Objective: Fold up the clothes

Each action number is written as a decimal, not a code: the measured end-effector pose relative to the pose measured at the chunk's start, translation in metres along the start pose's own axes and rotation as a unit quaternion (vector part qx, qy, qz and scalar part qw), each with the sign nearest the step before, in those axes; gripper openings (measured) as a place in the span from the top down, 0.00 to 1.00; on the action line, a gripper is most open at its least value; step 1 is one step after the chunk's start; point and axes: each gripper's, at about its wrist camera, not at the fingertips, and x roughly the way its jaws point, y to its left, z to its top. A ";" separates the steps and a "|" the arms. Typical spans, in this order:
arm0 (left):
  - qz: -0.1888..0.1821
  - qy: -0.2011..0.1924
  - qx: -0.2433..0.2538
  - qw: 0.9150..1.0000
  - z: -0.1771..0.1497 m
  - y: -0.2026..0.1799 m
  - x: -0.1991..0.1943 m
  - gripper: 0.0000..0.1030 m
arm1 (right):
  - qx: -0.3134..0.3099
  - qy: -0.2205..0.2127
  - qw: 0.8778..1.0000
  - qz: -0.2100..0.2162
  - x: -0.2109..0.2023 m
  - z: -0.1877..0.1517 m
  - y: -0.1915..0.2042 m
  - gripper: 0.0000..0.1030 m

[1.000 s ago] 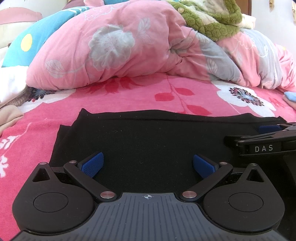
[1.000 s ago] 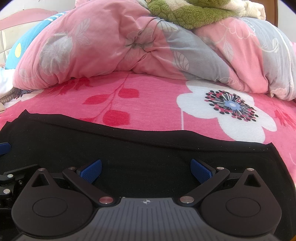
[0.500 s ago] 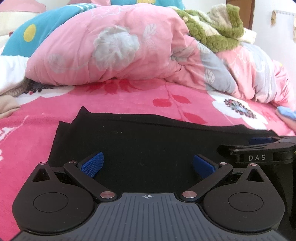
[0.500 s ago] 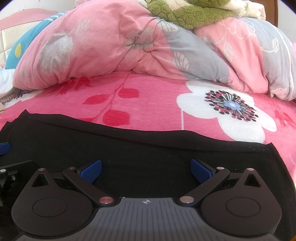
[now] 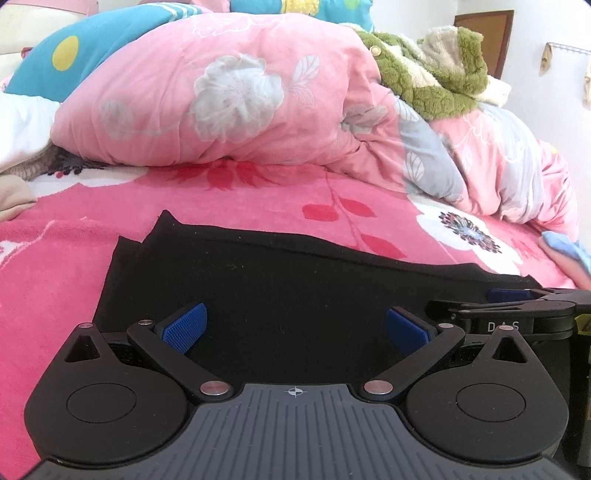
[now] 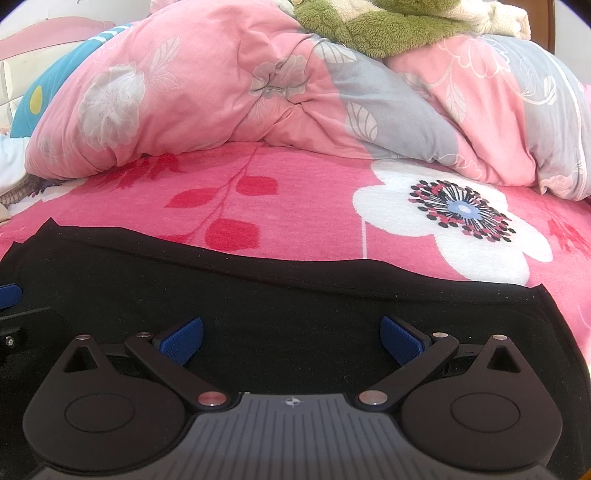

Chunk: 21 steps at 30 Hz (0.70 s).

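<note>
A black garment (image 5: 295,280) lies flat on the bed (image 5: 258,199), on a pink flowered bedspread. Its far edge runs straight from left to right. At the far left corner, stepped layers are visible, which suggests that the cloth is already doubled at least once.

The left gripper (image 5: 295,328) sits low over the near left part of the garment. Its jaws are spread wide, and the blue pads (image 5: 183,326) hold nothing. The right gripper (image 6: 291,334) sits low over the near right part of the garment. Its jaws are also spread wide and hold nothing. In the left wrist view, the right gripper (image 5: 517,310) appears just beside the left one, at the right edge of the frame.

Both grippers face the far edge with cloth between their fingers. This placement fits either a release after a fold or a position for a new grip; the views do not show which. Whether the pads touch the cloth cannot be told.

A bunched pink quilt (image 6: 258,92) with a green fleece item (image 6: 369,29) on top lies well apart, on the far side of the bed. The bedspread between the quilt and the garment carries nothing.
</note>
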 end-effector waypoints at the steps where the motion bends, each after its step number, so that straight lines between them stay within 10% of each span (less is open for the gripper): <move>1: -0.001 0.000 0.000 1.000 0.000 0.000 0.000 0.00 | 0.000 0.000 1.000 0.000 0.000 0.000 0.000 0.00; 21: -0.013 -0.006 -0.014 1.000 -0.001 0.004 -0.003 0.00 | 0.000 0.000 1.000 0.000 0.000 0.000 0.000 0.00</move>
